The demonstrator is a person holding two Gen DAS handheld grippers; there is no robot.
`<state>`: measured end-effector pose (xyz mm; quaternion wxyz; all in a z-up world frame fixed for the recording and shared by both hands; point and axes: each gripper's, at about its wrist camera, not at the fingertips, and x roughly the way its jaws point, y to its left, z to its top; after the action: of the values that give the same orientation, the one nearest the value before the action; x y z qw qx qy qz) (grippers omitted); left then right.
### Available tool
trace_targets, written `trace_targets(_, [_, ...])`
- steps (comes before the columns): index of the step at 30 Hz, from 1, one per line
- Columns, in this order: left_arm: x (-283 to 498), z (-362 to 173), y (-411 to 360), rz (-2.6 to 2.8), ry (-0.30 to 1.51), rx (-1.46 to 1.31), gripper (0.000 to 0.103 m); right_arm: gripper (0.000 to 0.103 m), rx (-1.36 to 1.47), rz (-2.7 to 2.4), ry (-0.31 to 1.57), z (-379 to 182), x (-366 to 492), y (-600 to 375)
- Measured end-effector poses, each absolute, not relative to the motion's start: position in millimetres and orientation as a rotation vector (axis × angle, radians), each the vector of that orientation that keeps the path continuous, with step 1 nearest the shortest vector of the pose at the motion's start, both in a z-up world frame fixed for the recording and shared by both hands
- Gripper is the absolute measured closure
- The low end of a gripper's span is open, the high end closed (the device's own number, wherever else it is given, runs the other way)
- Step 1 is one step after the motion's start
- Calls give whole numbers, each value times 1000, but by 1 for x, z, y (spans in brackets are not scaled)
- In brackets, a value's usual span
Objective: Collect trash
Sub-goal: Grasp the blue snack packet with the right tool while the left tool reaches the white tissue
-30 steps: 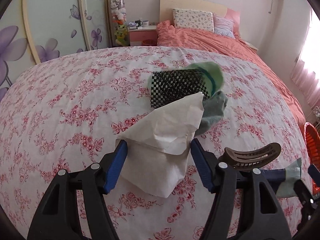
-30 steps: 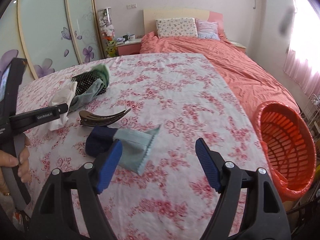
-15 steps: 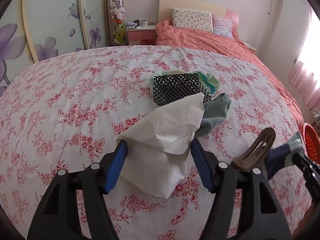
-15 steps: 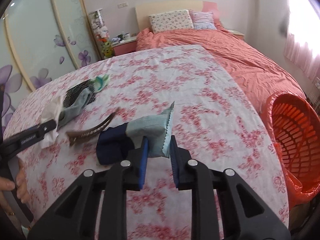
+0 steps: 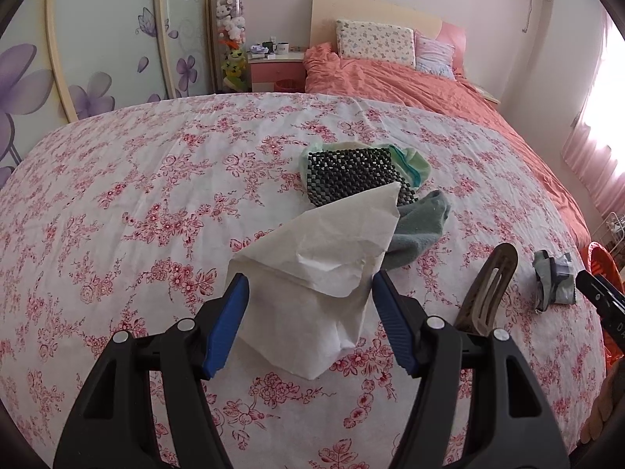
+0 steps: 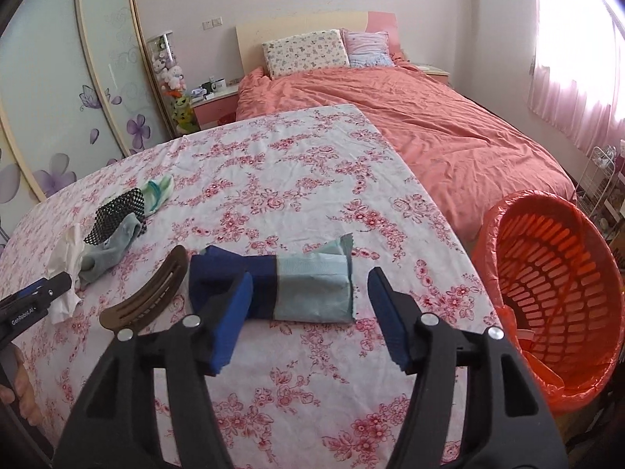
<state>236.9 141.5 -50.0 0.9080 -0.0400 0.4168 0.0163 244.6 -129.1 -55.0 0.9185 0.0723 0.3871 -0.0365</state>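
A crumpled white paper [image 5: 324,273] lies on the floral cloth between the fingers of my left gripper [image 5: 308,312], which stands open around it; I see no squeeze on the paper. A blue and pale green packet [image 6: 297,289] rests flat on the cloth between the fingers of my right gripper [image 6: 308,308]. Its jaws are opening and the pads stand clear of the packet on both sides. The orange basket [image 6: 508,211], lined with a red bag, stands off the table's right edge.
A brown hair clip [image 6: 152,289] lies left of the packet. Farther back sit a grey sock [image 5: 418,230], a black mesh piece [image 5: 355,174] and a green sock [image 5: 410,160]. A bed with an orange cover [image 6: 429,125] stands behind the table.
My right gripper closed on the packet half a second ago and has now let it go, jaws spread wide. The hair clip has swung round. The left gripper and paper have not moved.
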Motion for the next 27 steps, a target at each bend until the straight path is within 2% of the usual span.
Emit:
trace_targets(7, [233,-51,140,29,864,-78,37,26,87,-43,797,-56,244,-93])
trace_targets(12, [231,-54,137,28,873,-72,37,26,17,-103,860,-68,259,-78])
trace_targets(20, [230,-55,139,26,876,-74,37,31,69,-206,890,-75,243,-125])
trace_targets(27, [224,-53,147,26,866,-80,37,27,190,-131,845,-63,229,-145])
